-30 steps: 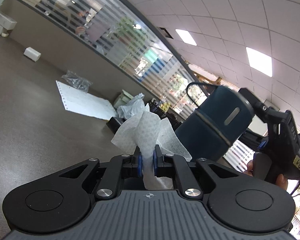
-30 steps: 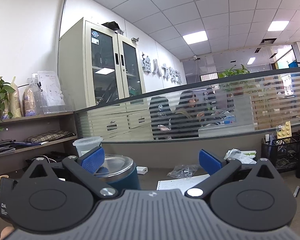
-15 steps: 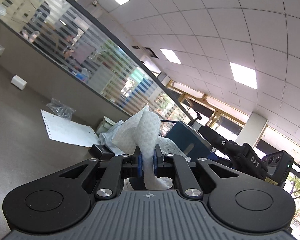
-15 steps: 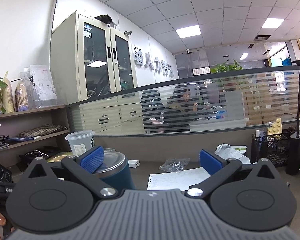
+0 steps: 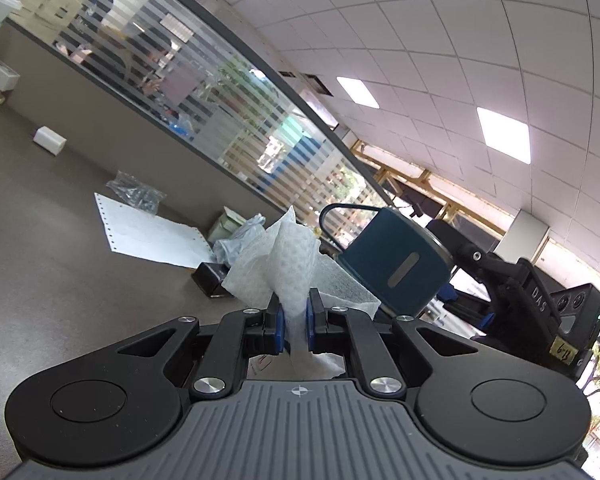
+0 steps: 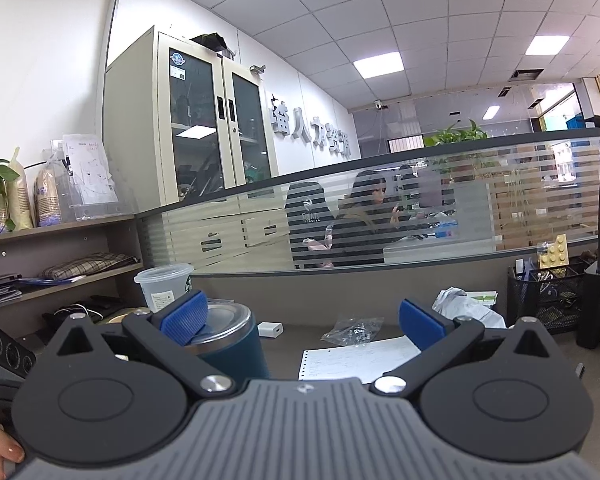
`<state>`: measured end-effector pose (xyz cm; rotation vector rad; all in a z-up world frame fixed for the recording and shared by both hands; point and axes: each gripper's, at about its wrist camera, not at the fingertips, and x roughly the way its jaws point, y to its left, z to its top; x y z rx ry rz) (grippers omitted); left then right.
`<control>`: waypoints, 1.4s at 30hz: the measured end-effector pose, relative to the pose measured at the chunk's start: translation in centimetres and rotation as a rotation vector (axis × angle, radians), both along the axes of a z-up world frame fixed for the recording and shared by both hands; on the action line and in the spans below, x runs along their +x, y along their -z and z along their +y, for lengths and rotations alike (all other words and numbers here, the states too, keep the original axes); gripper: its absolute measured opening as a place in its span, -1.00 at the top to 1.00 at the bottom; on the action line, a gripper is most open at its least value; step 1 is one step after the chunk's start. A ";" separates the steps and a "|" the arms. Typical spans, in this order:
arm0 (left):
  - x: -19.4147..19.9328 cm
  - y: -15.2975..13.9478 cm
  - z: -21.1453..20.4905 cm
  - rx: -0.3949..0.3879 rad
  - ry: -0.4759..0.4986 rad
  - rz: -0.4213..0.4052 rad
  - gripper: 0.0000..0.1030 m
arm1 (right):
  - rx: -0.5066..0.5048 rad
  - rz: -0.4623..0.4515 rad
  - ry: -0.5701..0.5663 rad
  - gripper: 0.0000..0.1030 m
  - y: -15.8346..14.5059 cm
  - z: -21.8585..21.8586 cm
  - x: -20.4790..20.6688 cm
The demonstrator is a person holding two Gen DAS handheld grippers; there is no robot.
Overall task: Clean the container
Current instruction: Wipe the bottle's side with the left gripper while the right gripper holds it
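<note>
Our left hand-held gripper point(image 5: 293, 322) pinches a white paper towel point(image 5: 288, 264) tight. Our right hand-held gripper point(image 6: 302, 316) is spread wide, its left pad touching the blue cup point(image 6: 236, 344), which sits above the table point(image 6: 284, 344) beside the towel

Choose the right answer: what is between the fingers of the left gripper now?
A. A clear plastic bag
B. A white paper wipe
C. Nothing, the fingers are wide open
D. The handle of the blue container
B. In the left wrist view the left gripper is shut on a crumpled white paper wipe; the blue container sits beyond it, apart from the fingers.
</note>
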<state>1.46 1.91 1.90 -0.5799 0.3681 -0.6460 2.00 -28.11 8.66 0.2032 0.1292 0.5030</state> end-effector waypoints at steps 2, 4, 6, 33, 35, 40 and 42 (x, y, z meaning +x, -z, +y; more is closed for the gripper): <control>0.0 0.2 0.0 0.006 -0.001 0.003 0.76 | -0.002 -0.002 0.000 -1.00 0.0 0.0 0.0; 0.1 0.4 0.0 0.009 -0.001 0.009 0.76 | -0.004 -0.004 0.001 -1.00 -0.1 0.1 0.0; 0.1 0.7 0.0 0.012 -0.001 0.016 0.76 | -0.004 -0.004 0.001 -1.00 -0.1 0.2 -0.1; 0.8 2.3 0.1 0.023 -0.003 0.089 0.76 | -0.014 -0.013 0.007 -1.00 -0.6 0.2 0.0; 0.9 2.5 0.1 0.023 -0.003 0.095 0.76 | -0.016 -0.014 0.007 -1.00 -0.6 0.2 -0.1; 1.1 2.8 0.1 0.029 -0.003 0.106 0.76 | -0.016 -0.015 0.006 -1.00 -0.7 0.2 -0.2; 1.2 3.1 0.1 0.031 -0.004 0.118 0.76 | -0.015 -0.015 0.005 -1.00 -0.7 0.2 -0.2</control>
